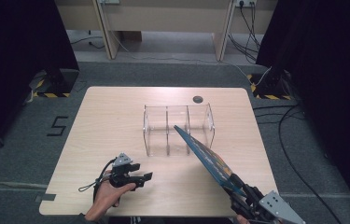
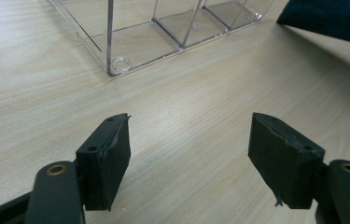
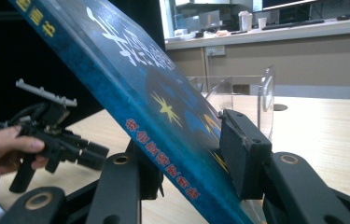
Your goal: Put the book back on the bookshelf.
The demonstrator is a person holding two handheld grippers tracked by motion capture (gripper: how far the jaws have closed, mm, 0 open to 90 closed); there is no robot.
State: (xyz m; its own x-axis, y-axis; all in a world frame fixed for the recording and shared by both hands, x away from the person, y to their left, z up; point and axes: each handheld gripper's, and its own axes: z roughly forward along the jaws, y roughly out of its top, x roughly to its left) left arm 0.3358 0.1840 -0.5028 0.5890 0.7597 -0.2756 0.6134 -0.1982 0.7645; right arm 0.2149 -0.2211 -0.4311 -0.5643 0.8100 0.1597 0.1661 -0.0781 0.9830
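Book (image 1: 208,157) sits pinched in the right gripper (image 1: 239,185), clamped at its lower end near the spine, cover faces between the pads. It's held off the table, tilted, free end pointing to about 11 o'clock from the gripper, tip over the front edge of the clear divider rack (image 1: 178,129). My read: gripping one end keeps the far end free to lead into a slot, and the tilt lets it drop in edge-first.

Right gripper view confirms it: blue cover (image 3: 149,98) runs diagonally between both pads, no gap visible.

Rack stands at table centre, three upright compartments, all look empty. Book tip is nearest the right-hand one, at roughly 4 o'clock of the rack; which slot it's aimed at I can't tell.

Left gripper (image 1: 141,178) is low over the tabletop at 7 o'clock from the rack, well apart from it. Jaws spread, nothing between them, only bare wood (image 2: 186,116). Probably parked out of the swing path, close enough to steady the rack if it slides.
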